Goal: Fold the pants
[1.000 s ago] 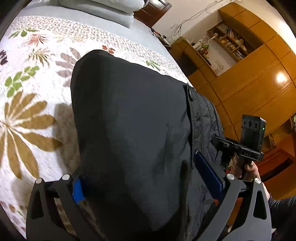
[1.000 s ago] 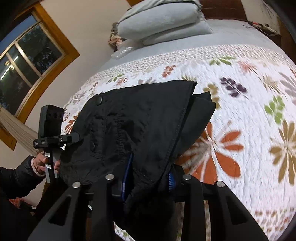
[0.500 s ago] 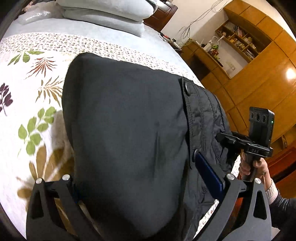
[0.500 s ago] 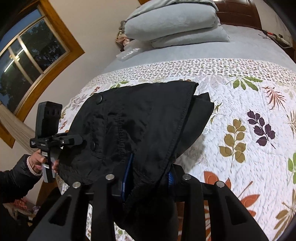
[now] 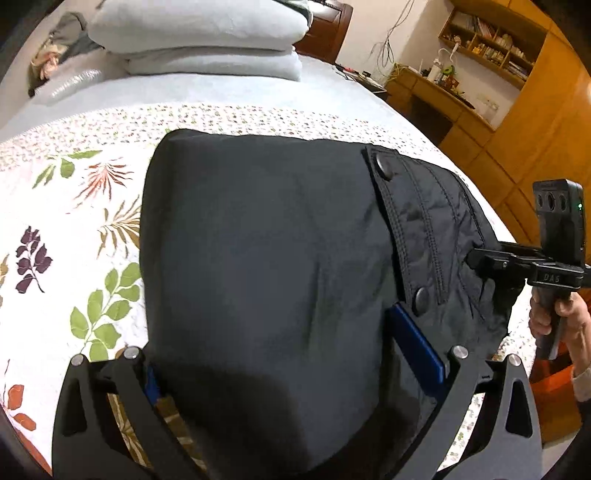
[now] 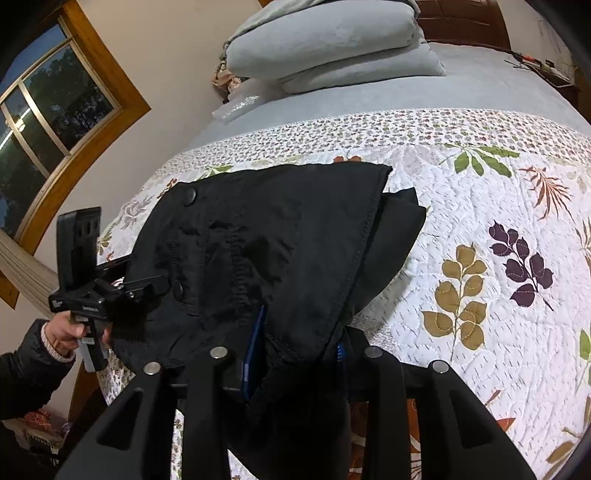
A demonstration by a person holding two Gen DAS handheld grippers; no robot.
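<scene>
**Materials and finishes**

Pants (image 5: 266, 258): black cloth, matt, smooth on the broad panel; stitched waistband side on the right has a slight nylon-like sheen, with dull round snaps (image 5: 384, 167). Quilt (image 6: 480, 229): white stitched cloth, rough-textured, printed leaves. Pillows (image 5: 199, 33): soft grey matt fabric. Left gripper (image 5: 295, 358) and right gripper (image 6: 295, 350): matt black plastic frames, shiny metal pins, blue pads (image 5: 417, 343). Cabinets (image 5: 535, 122) far right: glossy varnished wood. Window frame (image 6: 92, 122): wood.
</scene>
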